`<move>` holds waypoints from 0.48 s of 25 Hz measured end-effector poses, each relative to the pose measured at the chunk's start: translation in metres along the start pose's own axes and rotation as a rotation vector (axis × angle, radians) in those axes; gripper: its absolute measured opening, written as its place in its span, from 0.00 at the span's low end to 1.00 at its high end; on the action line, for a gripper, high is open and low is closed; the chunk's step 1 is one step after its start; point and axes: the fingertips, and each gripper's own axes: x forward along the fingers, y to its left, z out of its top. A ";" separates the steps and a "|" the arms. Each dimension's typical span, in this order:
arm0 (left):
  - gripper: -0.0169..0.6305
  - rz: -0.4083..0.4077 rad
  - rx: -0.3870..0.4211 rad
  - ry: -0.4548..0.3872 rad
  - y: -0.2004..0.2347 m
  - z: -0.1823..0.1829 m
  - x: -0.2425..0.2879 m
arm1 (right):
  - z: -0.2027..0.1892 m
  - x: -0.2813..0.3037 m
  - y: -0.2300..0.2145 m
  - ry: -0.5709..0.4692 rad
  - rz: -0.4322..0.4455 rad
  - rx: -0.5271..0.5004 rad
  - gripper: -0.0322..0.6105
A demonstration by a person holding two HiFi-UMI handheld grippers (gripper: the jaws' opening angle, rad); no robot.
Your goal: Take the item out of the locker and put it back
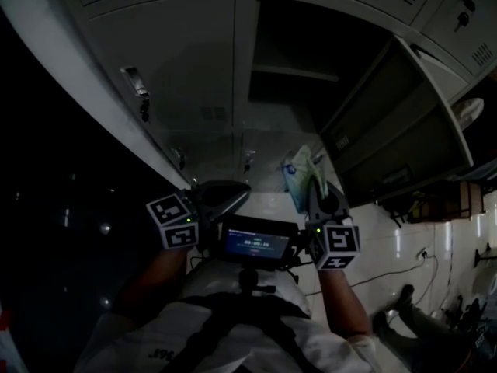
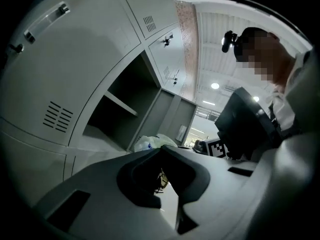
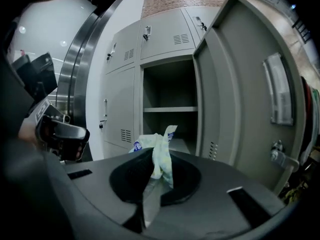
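We stand by the tall grey metal locker (image 1: pixel 295 72). Its door (image 1: pixel 404 123) is swung wide open. Our right claw (image 1: pixel 318 186) is squeezed tight on the soft white and green plastic bag (image 3: pixel 161 151) and holds it outside, in front of the locker. Our left claw (image 1: pixel 231 196) is closed with nothing in it.

A locker room, lined with grey metal lockers (image 3: pixel 165 39).

Dim, grainy, fisheye-warped edges, black corners, ceiling lamp (image 2: pixel 215 86) glare
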 end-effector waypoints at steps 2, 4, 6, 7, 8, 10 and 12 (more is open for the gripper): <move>0.01 0.012 0.020 -0.010 0.005 0.011 0.004 | 0.012 0.006 -0.002 -0.020 0.003 -0.017 0.05; 0.01 0.030 0.030 -0.022 0.011 0.021 0.008 | 0.023 0.011 -0.004 -0.035 0.005 -0.033 0.05; 0.02 0.044 0.034 -0.034 0.017 0.031 0.011 | 0.031 0.016 -0.005 -0.046 0.008 -0.045 0.05; 0.01 0.046 0.038 -0.038 0.018 0.035 0.012 | 0.035 0.019 -0.006 -0.050 0.009 -0.049 0.05; 0.01 0.045 0.044 -0.040 0.018 0.039 0.014 | 0.038 0.021 -0.006 -0.054 0.010 -0.052 0.05; 0.01 0.039 0.057 -0.043 0.020 0.045 0.018 | 0.045 0.026 -0.008 -0.061 0.011 -0.057 0.05; 0.01 0.032 0.075 -0.041 0.022 0.051 0.023 | 0.054 0.033 -0.009 -0.073 0.012 -0.062 0.05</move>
